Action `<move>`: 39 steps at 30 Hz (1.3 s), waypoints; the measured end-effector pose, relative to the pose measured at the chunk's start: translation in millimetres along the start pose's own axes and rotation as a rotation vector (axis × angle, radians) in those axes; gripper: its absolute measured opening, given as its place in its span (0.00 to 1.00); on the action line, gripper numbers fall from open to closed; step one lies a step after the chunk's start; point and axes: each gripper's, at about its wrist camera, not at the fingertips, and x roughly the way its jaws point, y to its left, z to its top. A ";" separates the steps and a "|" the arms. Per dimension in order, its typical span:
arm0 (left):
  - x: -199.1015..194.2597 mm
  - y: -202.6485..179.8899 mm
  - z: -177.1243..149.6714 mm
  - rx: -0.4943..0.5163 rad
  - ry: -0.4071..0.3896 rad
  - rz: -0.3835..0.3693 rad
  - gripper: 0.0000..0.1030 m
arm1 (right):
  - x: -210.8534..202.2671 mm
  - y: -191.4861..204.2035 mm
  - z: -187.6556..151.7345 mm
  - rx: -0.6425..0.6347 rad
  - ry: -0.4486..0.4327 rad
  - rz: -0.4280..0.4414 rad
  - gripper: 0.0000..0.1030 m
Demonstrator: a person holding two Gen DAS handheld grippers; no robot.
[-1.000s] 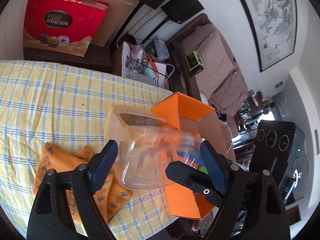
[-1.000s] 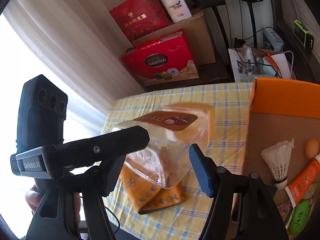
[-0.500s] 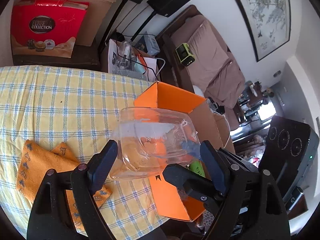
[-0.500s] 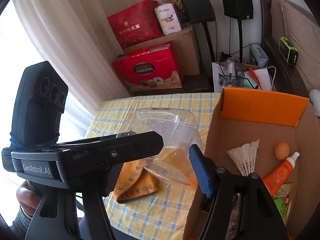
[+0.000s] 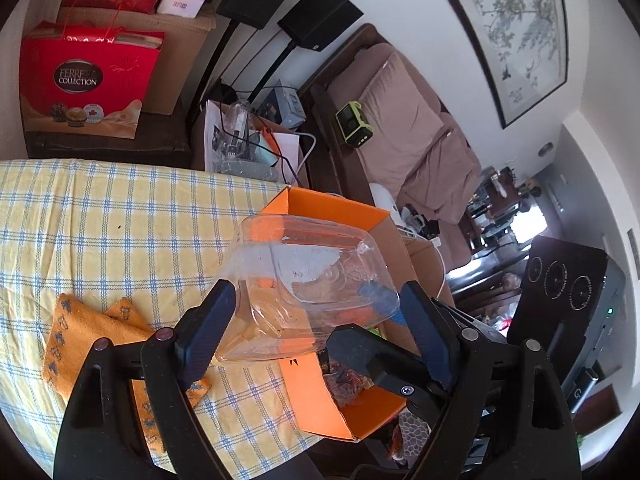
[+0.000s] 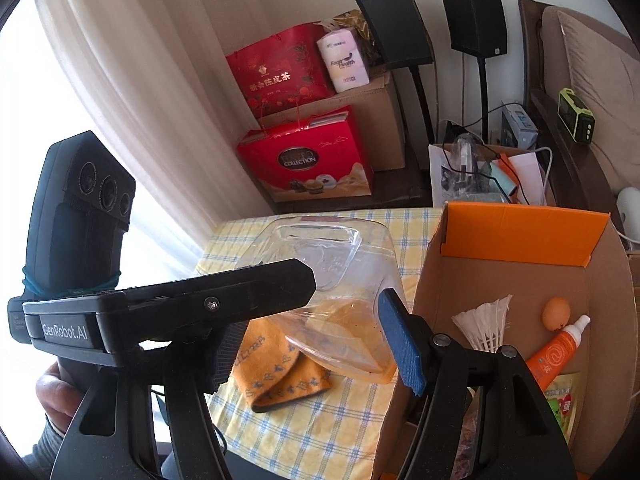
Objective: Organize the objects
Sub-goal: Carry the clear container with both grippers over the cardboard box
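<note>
A: Where is the clear plastic jar [image 5: 308, 280] held?

B: Above the tabletop [image 5: 100, 220], beside the cardboard box [image 6: 516, 264], clamped between the left tongs [image 5: 312, 324] and right tongs [image 6: 320, 344].

A: What could be lost?

B: The slick jar could be squeezed out or knocked against the box wall.

A: Counts?

B: One jar, one orange cloth [image 6: 280, 372], one shuttlecock [image 6: 486, 326], one tube [image 6: 558, 350].

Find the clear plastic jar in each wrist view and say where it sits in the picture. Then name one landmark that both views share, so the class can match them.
Left wrist view: the jar is at centre, held between both grippers, in front of the orange box.
Right wrist view: the jar is at centre, left of the box, above the orange cloth.
Shared landmark: the red Collection gift bag.
</note>
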 end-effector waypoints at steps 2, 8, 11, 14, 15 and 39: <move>-3.8 -5.3 1.7 0.009 -0.006 0.002 0.79 | -4.1 1.2 3.0 0.003 -0.008 0.004 0.66; -11.9 -28.1 10.4 0.042 -0.014 0.002 0.79 | -25.7 -1.5 11.1 0.015 -0.048 0.013 0.66; -12.2 -42.0 15.2 0.054 -0.016 -0.015 0.79 | -38.9 -3.3 15.8 0.011 -0.071 -0.006 0.66; -8.7 -57.0 19.2 0.071 -0.019 -0.031 0.79 | -51.7 -10.9 20.0 0.016 -0.089 -0.022 0.66; -5.6 -62.1 20.4 0.075 -0.017 -0.038 0.79 | -56.1 -14.4 20.9 0.017 -0.094 -0.031 0.66; 160.2 -102.4 20.2 0.076 0.148 -0.060 0.79 | -52.6 -158.9 0.1 0.160 -0.104 -0.150 0.66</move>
